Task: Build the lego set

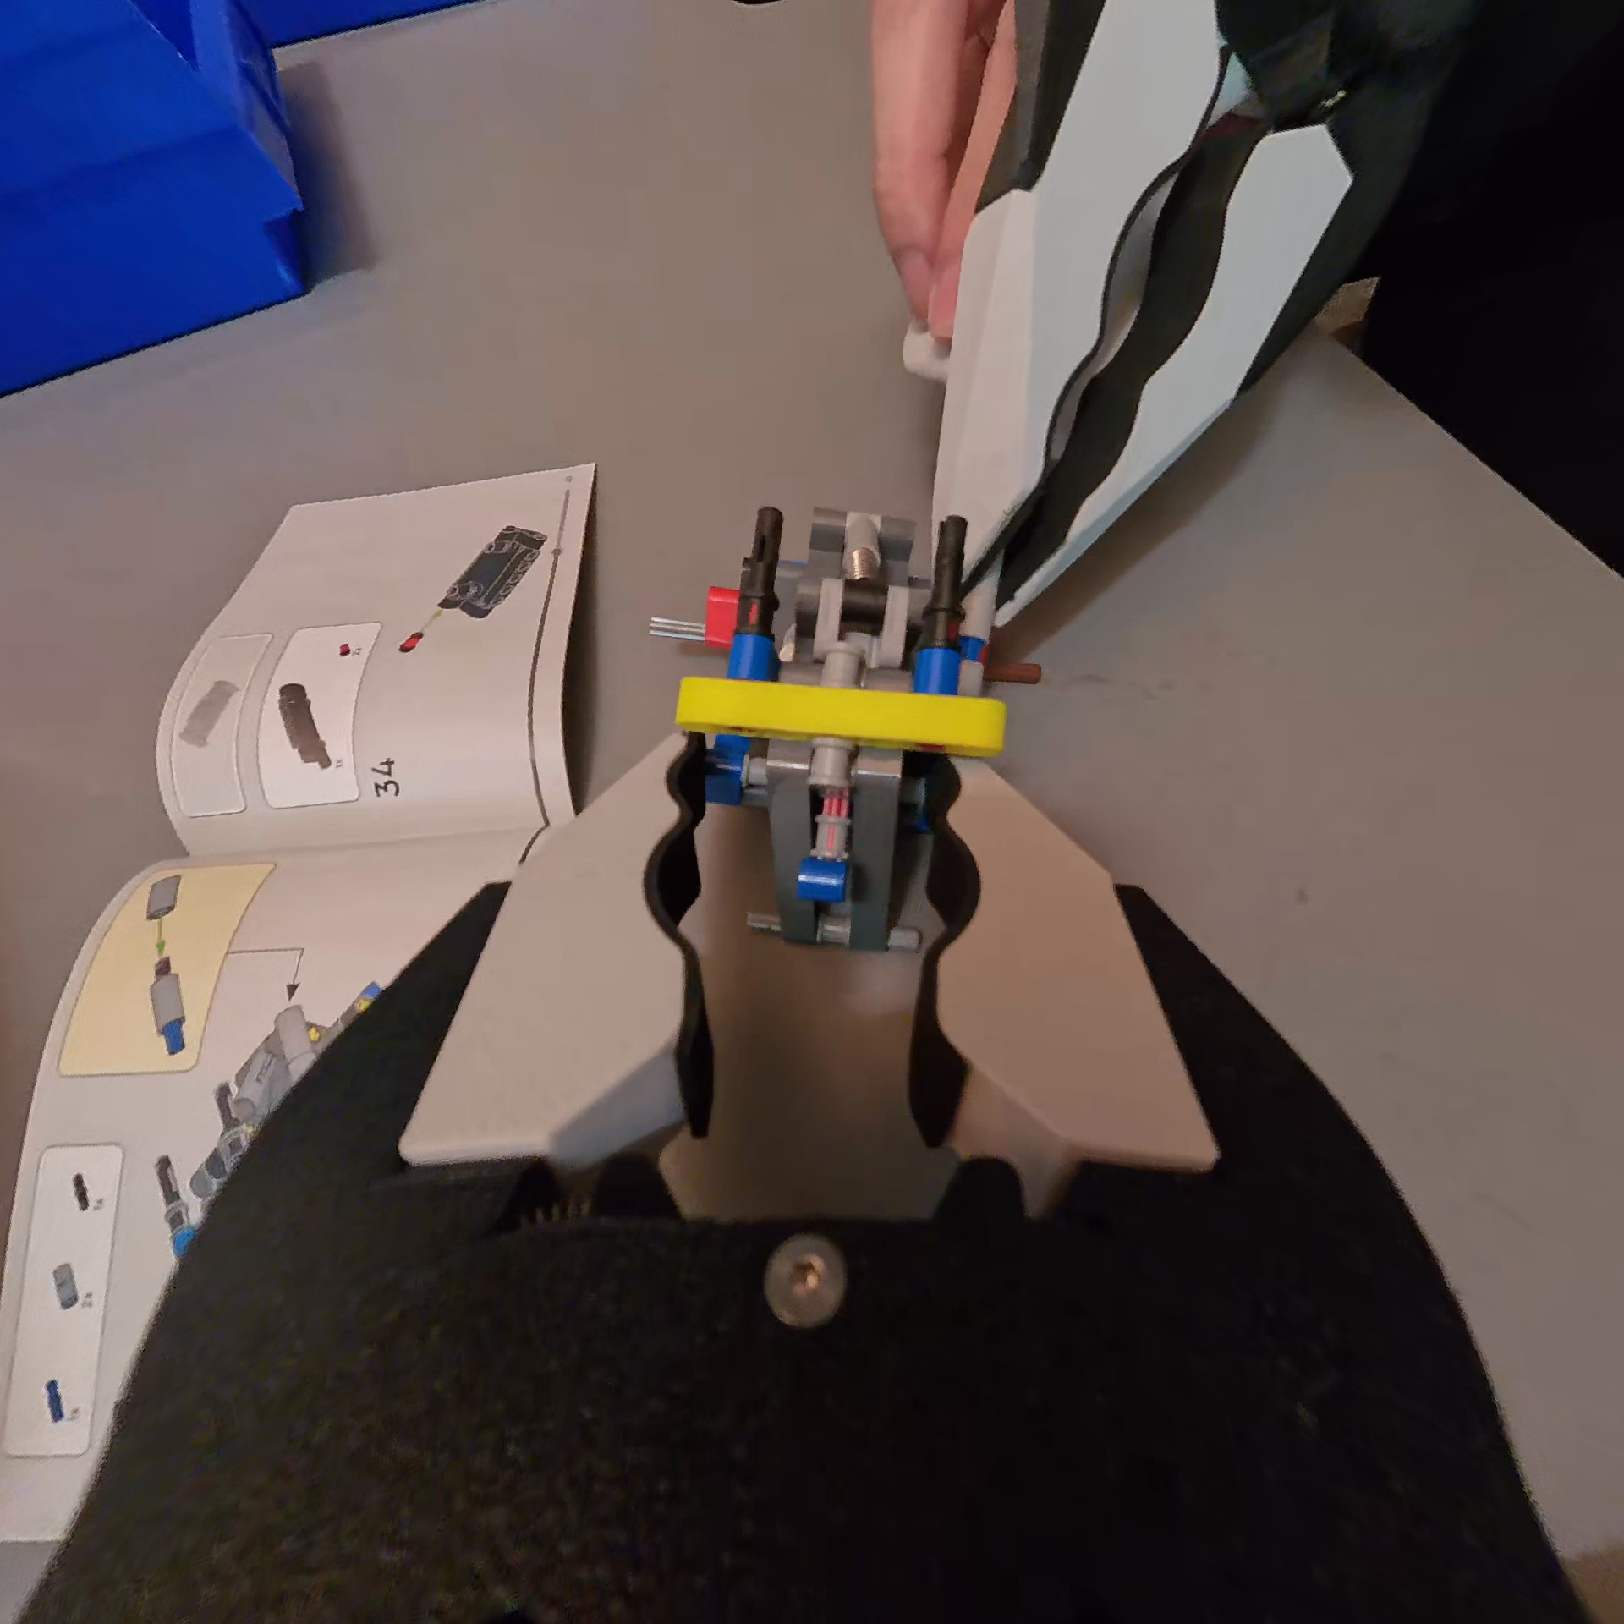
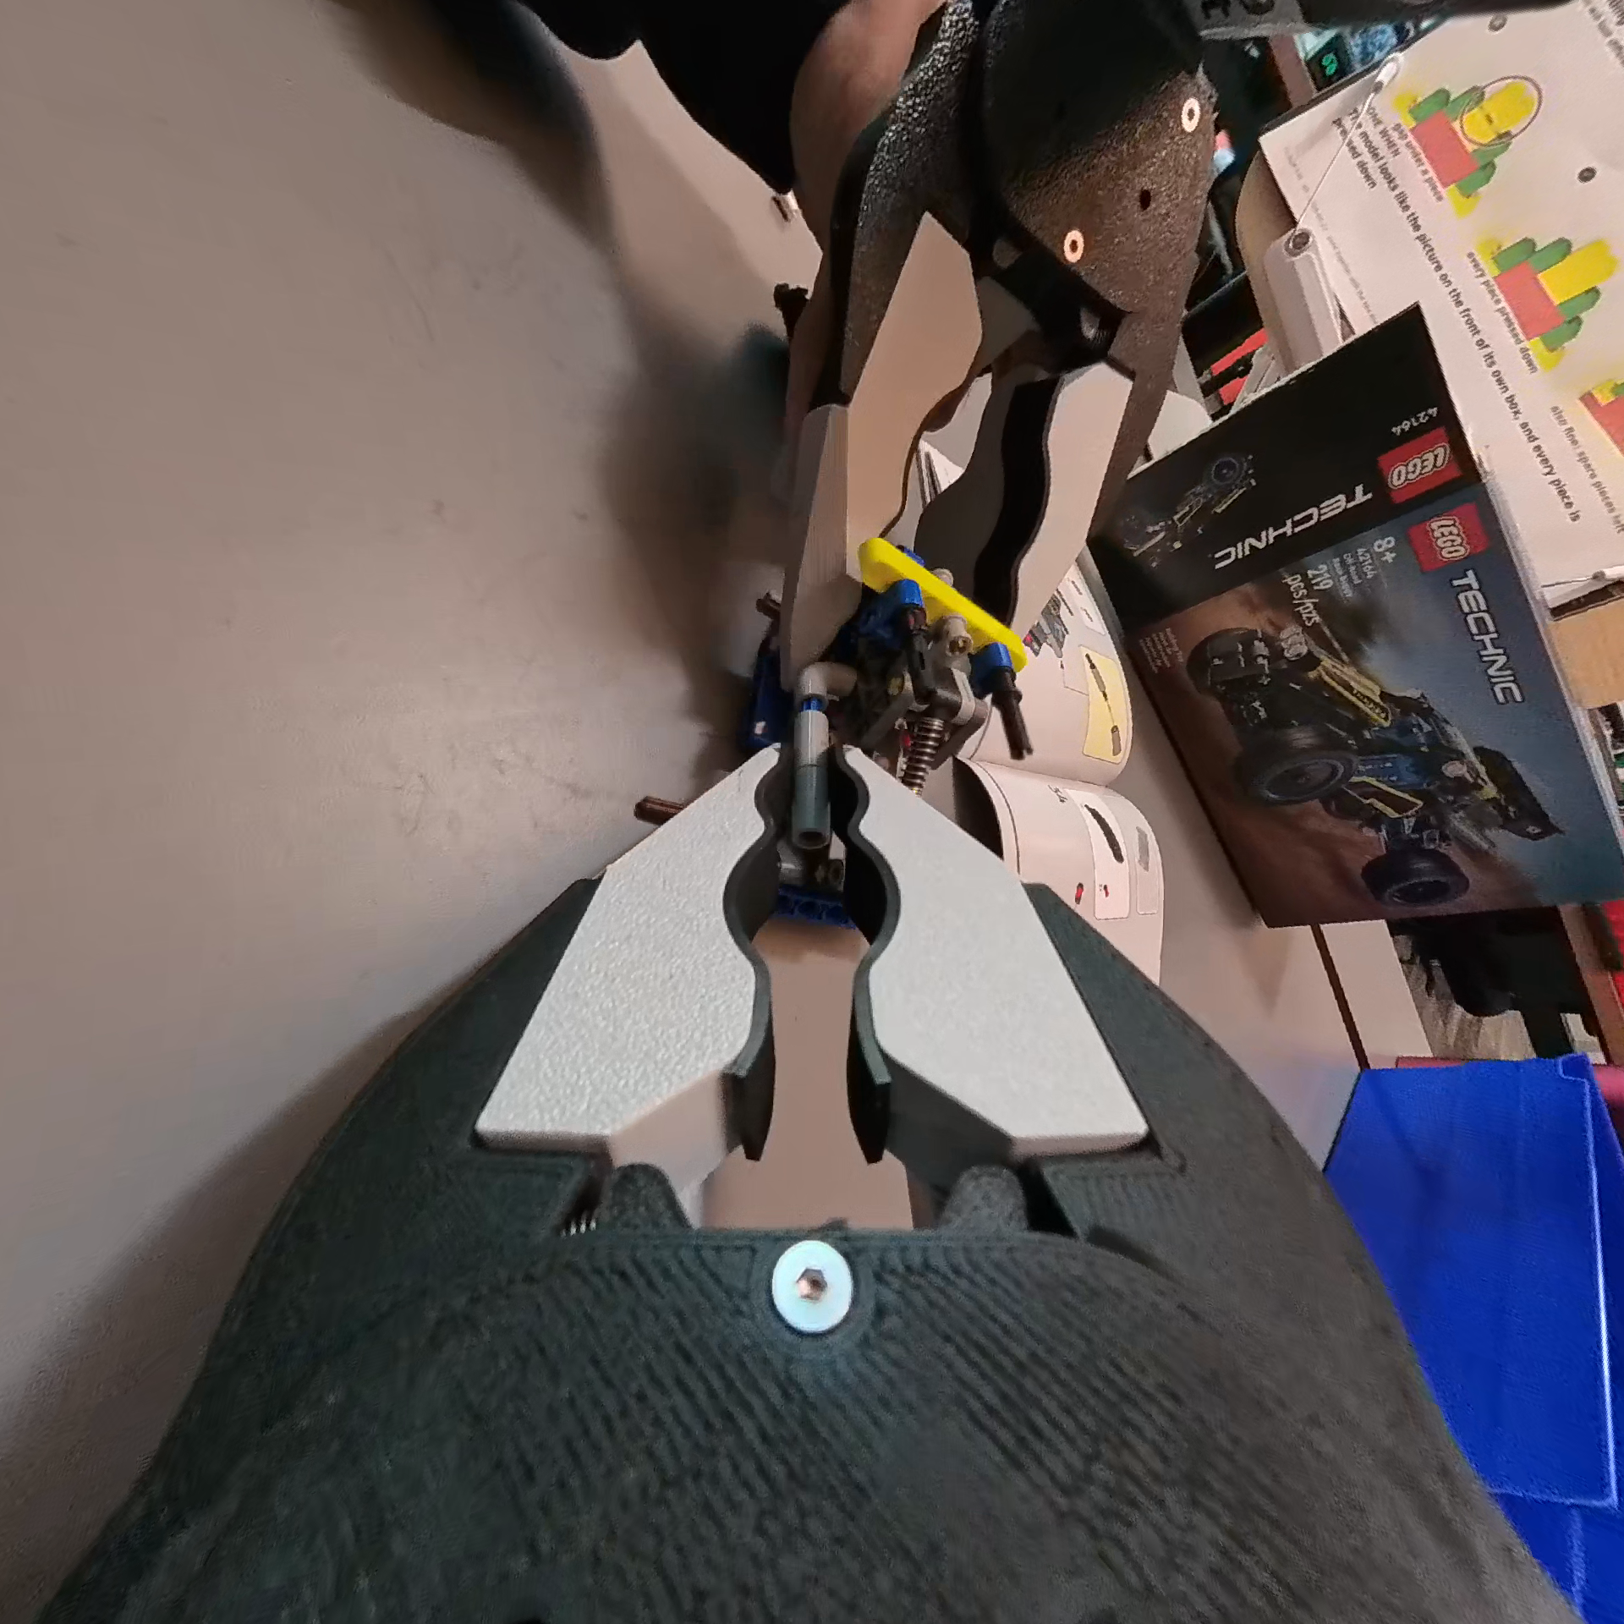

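Left gripper (image 1: pixel 817 791) straddled the brick model (image 1: pixel 835 668) on the grey table (image 1: pixel 1318 879), pads squeezing its dark grey frame under the yellow beam (image 1: pixel 839 714). Right gripper (image 2: pixel 810 791) pinched a grey connector tube (image 2: pixel 810 782) jutting from the model's side; in the left view that tube was hidden, the right gripper only entering from 1 o'clock. Instruction booklet (image 1: pixel 369 703) lay open at 9 o'clock there; only the right view caught the set's box (image 2: pixel 1371 668), out at 2 o'clock.

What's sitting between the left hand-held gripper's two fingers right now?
In the left wrist view, the toy brick assembly stands between the left hand-held gripper fingers, its yellow beam lying across just past their tips.
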Available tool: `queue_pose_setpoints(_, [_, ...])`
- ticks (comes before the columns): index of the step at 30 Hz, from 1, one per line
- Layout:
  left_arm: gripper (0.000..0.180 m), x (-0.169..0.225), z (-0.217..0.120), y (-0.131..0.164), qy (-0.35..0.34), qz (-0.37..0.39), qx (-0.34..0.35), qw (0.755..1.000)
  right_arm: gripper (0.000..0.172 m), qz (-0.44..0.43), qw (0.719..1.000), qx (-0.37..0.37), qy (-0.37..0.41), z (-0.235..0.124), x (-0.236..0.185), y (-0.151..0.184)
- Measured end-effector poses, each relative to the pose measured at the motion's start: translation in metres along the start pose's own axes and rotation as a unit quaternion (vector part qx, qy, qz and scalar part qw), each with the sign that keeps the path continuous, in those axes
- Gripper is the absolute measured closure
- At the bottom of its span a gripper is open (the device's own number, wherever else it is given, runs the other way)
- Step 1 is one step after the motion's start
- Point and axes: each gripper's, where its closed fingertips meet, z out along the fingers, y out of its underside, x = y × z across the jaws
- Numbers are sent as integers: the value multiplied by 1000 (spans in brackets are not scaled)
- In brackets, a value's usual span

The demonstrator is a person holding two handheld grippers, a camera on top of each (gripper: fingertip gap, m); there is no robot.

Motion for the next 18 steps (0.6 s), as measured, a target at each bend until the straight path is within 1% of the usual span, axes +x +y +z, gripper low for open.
queue_pose_setpoints(4, [134,-1,1,0,-6,-6,-3,1000,167,-10,1000,-10,-10,0,0,2])
queue_pose_setpoints(9, [134,1,2,1,-5,-12,-13,1000,167,-7,999,-33,-42,2,-1,5])
queue_pose_setpoints(14, [135,0,3,1,-15,-36,-25,999,167,-5,998,-52,-42,1,0,5])
queue_pose_setpoints(18, [135,-1,3,1,-24,-44,-43,998,167,-38,996,-82,-23,-1,0,6])
